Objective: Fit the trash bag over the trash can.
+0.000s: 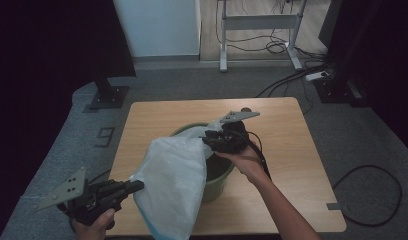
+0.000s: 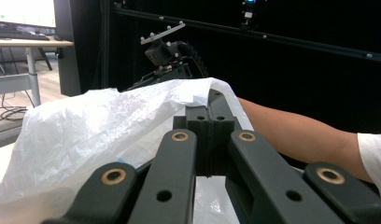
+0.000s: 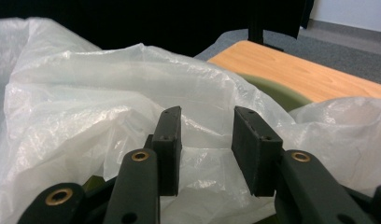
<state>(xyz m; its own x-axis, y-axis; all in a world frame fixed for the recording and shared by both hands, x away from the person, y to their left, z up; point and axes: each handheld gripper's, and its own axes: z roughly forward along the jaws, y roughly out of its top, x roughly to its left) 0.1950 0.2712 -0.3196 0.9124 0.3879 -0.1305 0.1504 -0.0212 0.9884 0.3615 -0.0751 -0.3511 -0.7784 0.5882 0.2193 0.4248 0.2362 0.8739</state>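
Bag: the white plastic bag (image 1: 173,185) hangs over the near-left rim of the bin and down past the table's near edge; its far end lies across the bin's mouth.
Bin: the green bin (image 1: 219,180) stands near the middle of the table, mostly covered by the bag on its left side.
Your left gripper: the left gripper (image 1: 134,186) sits at the near-left, off the table corner, with its jaws together, clamped on the bag's edge; in the left gripper view the plastic bunches right at the pressed pads.
Your right gripper: the right gripper (image 1: 208,140) is over the bin's far rim, pointing left into the bag; its jaws stand apart with plastic between them, pads not pressing.
Table: the wooden table (image 1: 287,150) is bare to the right of the bin.
Floor: grey carpet with cables (image 1: 362,175) on the right.
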